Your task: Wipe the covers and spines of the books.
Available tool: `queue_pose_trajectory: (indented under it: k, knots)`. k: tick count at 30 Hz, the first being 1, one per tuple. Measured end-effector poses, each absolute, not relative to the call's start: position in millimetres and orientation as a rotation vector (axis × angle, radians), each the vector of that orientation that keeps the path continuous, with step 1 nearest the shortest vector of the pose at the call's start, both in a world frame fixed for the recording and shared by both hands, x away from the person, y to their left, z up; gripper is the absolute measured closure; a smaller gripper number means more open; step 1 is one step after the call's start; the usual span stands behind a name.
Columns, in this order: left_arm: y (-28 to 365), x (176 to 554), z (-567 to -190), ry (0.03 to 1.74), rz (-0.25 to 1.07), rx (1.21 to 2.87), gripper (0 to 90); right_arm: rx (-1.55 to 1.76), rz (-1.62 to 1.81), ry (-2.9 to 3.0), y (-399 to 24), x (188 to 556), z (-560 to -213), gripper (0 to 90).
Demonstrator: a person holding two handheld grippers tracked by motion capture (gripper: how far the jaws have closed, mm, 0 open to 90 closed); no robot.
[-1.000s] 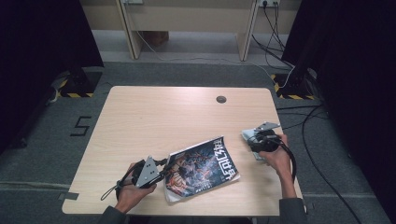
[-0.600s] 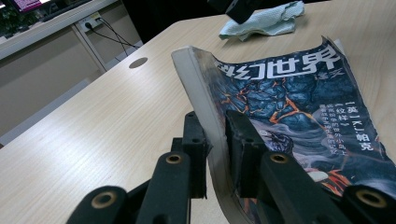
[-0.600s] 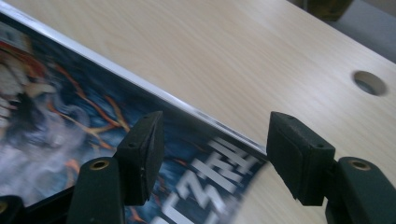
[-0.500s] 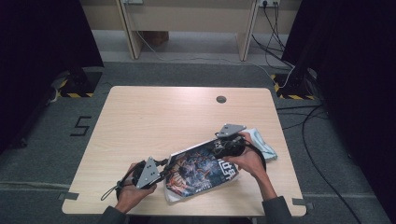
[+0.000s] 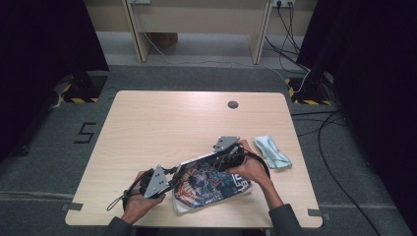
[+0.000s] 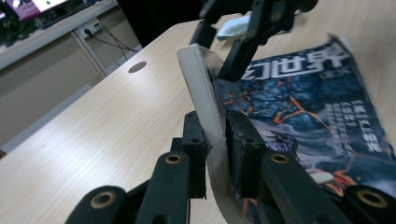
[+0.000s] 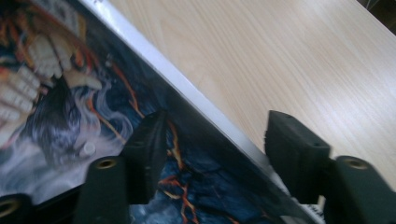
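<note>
Magazine (image 5: 212,184) lies on the near part of the counter (image 5: 162,128), a little right of centre, its dark cover with white lettering facing up. My left tool (image 5: 173,176) is clamped on the magazine's left edge; in the left gripper view (image 6: 215,140) I see the white edge bent up and squeezed between the two black jaws. My right tool (image 5: 209,162) sits at the far edge of the magazine. In the right gripper view (image 7: 210,144) one jaw stands over the cover and the other over bare wood, with the white edge running between them; the jaws have just been closing but the pads do not press on it. A pale blue cloth (image 5: 273,151) lies on the counter just right of my right hand (image 5: 251,169).
</note>
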State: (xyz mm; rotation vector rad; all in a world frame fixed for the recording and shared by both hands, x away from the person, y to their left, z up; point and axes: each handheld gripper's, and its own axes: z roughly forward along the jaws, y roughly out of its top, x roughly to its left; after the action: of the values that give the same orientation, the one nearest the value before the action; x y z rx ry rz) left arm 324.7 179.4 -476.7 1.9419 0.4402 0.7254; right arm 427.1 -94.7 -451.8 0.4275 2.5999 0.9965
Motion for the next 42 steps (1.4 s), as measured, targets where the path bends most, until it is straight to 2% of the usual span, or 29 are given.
queue_pose_trajectory:
  k: [2, 4, 10, 19, 24, 42]
  knots:
    - [182, 327, -478, 0.475, 0.700, 1.932, 76.8, 0.394, 1.005, 2.624, -100, 425, -449, 53.3]
    - [185, 329, -478, 0.486, 0.673, 1.923, 76.4, 0.380, 1.021, 2.659, -103, 420, -446, 56.3]
    - [183, 327, -476, 0.419, 0.663, 1.915, 75.5, 0.306, 1.024, 2.729, -98, 413, -450, 59.1]
    - [183, 327, -476, 0.429, 0.658, 1.905, 75.0, 0.378, 1.039, 2.770, -85, 410, -459, 47.6]
    - [182, 328, -477, 0.444, 0.661, 1.921, 74.5, 0.285, 0.951, 2.766, -81, 409, -462, 56.9]
    - [182, 334, -481, 0.520, 0.679, 1.945, 70.7, 0.212, 0.873, 2.774, -81, 402, -449, 72.0]
